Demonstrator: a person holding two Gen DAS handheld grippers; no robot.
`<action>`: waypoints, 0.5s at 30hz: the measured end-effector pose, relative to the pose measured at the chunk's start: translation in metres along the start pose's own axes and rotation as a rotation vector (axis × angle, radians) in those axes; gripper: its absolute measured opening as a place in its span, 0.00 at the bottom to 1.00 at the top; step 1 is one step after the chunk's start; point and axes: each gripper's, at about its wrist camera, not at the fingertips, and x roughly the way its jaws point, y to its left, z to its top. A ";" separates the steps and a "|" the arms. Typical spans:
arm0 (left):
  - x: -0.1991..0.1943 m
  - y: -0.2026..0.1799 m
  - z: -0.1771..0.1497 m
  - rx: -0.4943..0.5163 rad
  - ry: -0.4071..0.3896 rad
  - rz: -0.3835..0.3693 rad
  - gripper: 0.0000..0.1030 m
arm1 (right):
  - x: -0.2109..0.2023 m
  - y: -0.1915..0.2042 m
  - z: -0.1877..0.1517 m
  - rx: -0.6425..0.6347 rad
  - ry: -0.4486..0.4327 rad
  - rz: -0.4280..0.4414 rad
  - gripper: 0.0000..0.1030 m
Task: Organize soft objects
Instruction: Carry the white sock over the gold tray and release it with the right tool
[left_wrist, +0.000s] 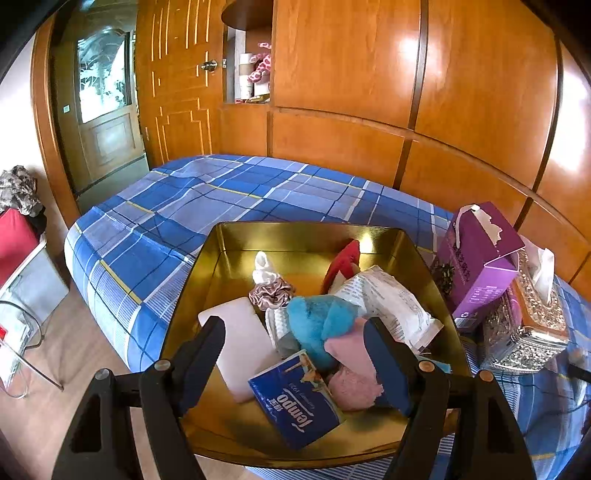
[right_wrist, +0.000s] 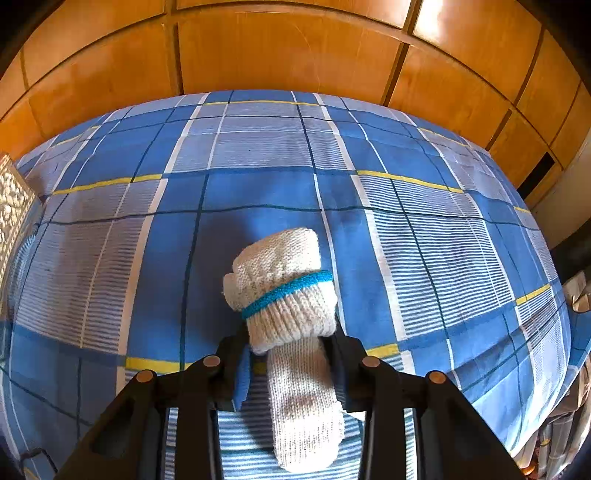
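Observation:
A gold metal tray (left_wrist: 295, 227) sits on the blue plaid bed (left_wrist: 184, 206). It holds a blue plush toy (left_wrist: 317, 314), a pink cloth (left_wrist: 351, 386), a Tempo tissue pack (left_wrist: 295, 402), a white pad (left_wrist: 240, 343), a satin scrunchie (left_wrist: 269, 291), a white wipes packet (left_wrist: 388, 299) and a red item (left_wrist: 343, 262). My left gripper (left_wrist: 293, 328) hovers open above the tray, its pads touching nothing. In the right wrist view, a rolled white knitted sock (right_wrist: 284, 280) with a blue band juts out over the bed (right_wrist: 369, 184), my right gripper (right_wrist: 290, 343) shut on it.
A purple carton (left_wrist: 476, 258) and an ornate silver tissue box (left_wrist: 528, 325) stand right of the tray; the silver tissue box (right_wrist: 11, 206) also shows at the right wrist view's left edge. Wooden wardrobe panels (left_wrist: 369, 74) back the bed. A glass side table (left_wrist: 22, 332) stands at the left.

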 end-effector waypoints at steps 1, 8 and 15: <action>-0.001 -0.001 0.000 0.002 -0.001 -0.001 0.76 | 0.001 0.000 0.003 0.006 0.004 0.009 0.33; -0.003 -0.005 0.000 0.019 -0.002 -0.007 0.76 | 0.009 0.012 0.026 0.027 0.034 0.081 0.32; -0.001 -0.008 -0.001 0.038 0.007 -0.009 0.76 | 0.000 0.048 0.069 -0.030 0.028 0.149 0.32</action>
